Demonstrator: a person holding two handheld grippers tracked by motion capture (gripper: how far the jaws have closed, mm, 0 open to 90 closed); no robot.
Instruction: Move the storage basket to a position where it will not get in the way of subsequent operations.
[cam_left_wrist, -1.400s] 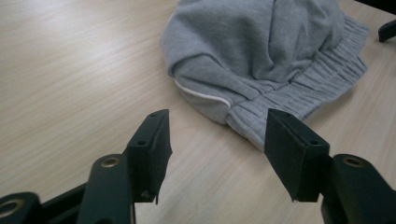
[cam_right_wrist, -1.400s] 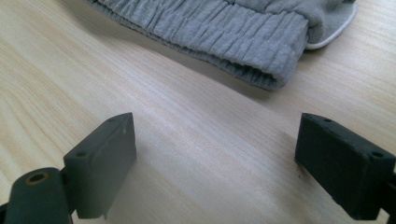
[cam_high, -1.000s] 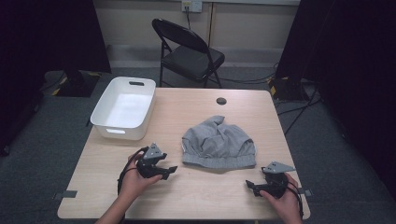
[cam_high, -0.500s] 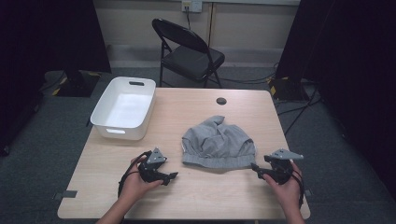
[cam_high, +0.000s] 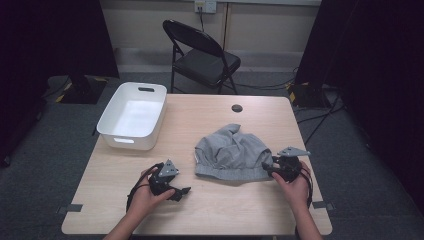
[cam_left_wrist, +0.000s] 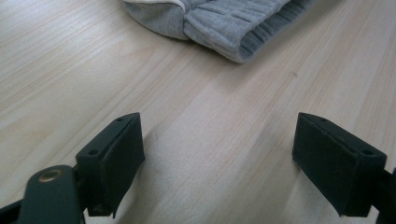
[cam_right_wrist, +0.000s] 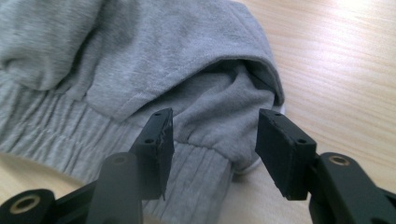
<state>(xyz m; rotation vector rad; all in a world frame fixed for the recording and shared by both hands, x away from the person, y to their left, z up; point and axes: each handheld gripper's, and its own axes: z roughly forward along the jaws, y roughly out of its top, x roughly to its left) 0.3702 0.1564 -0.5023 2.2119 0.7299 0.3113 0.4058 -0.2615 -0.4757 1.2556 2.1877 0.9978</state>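
Grey garment (cam_high: 232, 155) lies crumpled mid-worktop (cam_high: 210, 215), nearer the front edge. Your right claw (cam_high: 270, 171) is at the garment's right ribbed hem, jaws just closing, the hem corner between them, pads not yet pressing. Your left claw (cam_high: 183, 191) sits spread wide over bare wood, jaws just opening, just left of the garment, toward the front edge.
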